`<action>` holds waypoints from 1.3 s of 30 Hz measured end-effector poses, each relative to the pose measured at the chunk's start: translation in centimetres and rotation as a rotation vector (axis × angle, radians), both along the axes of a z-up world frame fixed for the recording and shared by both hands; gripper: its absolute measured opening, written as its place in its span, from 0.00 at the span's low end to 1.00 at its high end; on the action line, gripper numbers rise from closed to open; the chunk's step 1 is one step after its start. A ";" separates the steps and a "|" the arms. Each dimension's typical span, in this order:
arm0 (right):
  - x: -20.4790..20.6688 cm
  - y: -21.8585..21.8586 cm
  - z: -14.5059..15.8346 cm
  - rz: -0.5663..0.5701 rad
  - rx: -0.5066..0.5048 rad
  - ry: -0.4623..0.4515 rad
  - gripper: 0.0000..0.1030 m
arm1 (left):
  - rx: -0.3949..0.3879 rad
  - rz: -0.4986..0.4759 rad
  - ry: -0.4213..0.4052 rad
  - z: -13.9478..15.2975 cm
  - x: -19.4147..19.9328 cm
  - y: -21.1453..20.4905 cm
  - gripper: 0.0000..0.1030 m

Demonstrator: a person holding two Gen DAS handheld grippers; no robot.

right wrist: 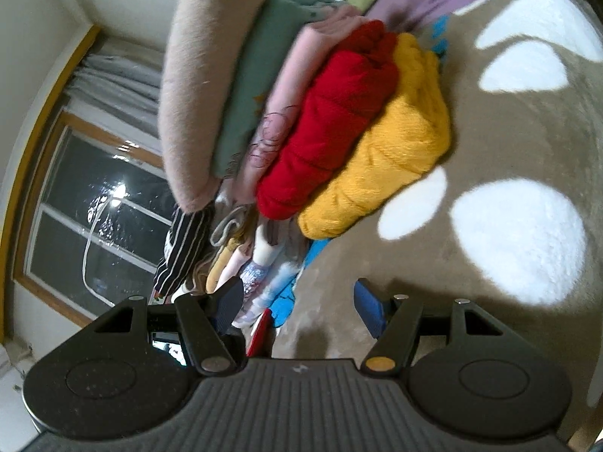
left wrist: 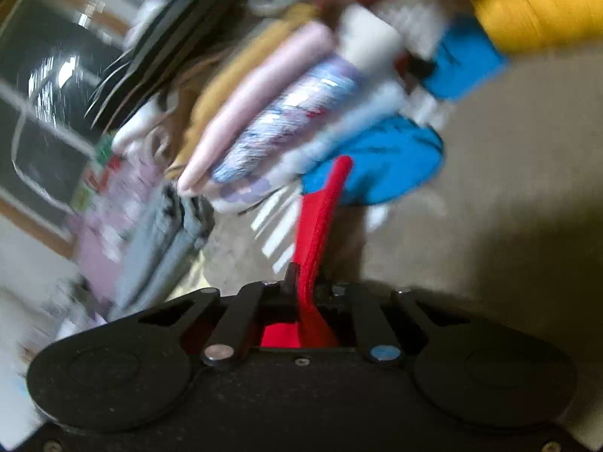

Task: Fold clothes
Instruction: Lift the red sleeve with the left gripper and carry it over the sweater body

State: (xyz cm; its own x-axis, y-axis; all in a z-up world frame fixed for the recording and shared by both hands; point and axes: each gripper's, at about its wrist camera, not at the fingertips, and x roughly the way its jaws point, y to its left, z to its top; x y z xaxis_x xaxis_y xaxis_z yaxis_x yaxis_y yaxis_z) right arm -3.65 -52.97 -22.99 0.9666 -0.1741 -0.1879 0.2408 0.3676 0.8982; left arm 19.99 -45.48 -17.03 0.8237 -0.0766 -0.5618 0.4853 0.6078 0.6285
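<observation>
My left gripper (left wrist: 306, 286) is shut on a red cloth (left wrist: 320, 222), which runs as a folded strip forward from the jaws toward a blue garment (left wrist: 380, 162). The left wrist view is blurred by motion. Behind the strip lies a stack of folded clothes (left wrist: 271, 113) in pink, lilac print and tan. My right gripper (right wrist: 297, 301) stands open over the brown blanket (right wrist: 490, 143) with nothing between its fingers. Ahead of it rises a stack of folded sweaters: yellow (right wrist: 384, 154), red (right wrist: 331, 120), pink, green and beige. A sliver of the red cloth (right wrist: 260, 333) shows beside its left finger.
The brown blanket carries large white patches (right wrist: 516, 233). A dark window (right wrist: 94, 203) with a wooden frame and a grey curtain (right wrist: 113, 79) stands to the left. A black-and-white striped garment (right wrist: 184, 252) and more folded clothes lie between the window and the stacks.
</observation>
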 end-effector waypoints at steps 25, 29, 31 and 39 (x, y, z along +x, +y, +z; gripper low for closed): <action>5.4 23.2 4.6 0.649 -0.792 0.148 0.72 | -0.913 0.121 0.190 15.6 1.3 27.3 0.04; 5.8 26.8 4.2 0.703 -0.896 0.223 0.70 | -0.925 0.146 0.193 15.9 2.3 30.7 0.04; 5.7 27.4 4.0 0.703 -0.914 0.237 0.67 | -0.917 0.156 0.194 16.0 3.0 32.2 0.04; 5.4 30.2 4.0 0.718 -1.066 0.218 0.60 | -0.866 0.175 0.185 15.7 4.3 36.9 0.04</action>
